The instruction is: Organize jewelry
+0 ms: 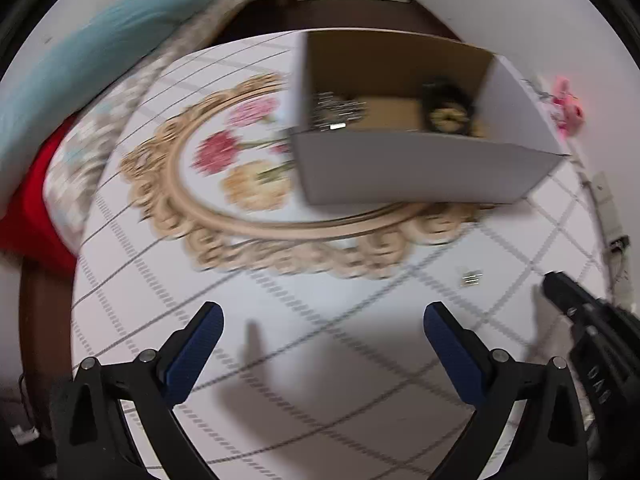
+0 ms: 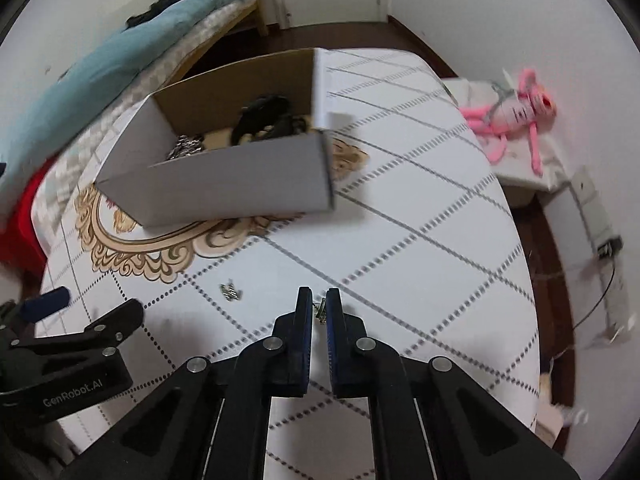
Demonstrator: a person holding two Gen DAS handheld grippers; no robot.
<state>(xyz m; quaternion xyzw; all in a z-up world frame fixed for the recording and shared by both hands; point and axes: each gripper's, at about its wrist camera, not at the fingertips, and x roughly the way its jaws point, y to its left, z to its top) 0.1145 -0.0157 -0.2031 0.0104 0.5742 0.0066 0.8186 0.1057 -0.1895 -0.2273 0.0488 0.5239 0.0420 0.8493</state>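
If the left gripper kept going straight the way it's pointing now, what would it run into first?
Probably the near grey wall of the open cardboard box. The open left gripper points across bare white patterned tablecloth toward it; depth is hard to judge in this blurred view.

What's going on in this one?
Jewelry is being sorted into a cardboard box on a patterned tablecloth. The right hand-held gripper is nearly closed on a small metallic piece. The left hand-held gripper hovers open and empty. Another small piece lies loose on the cloth; several items are already inside.
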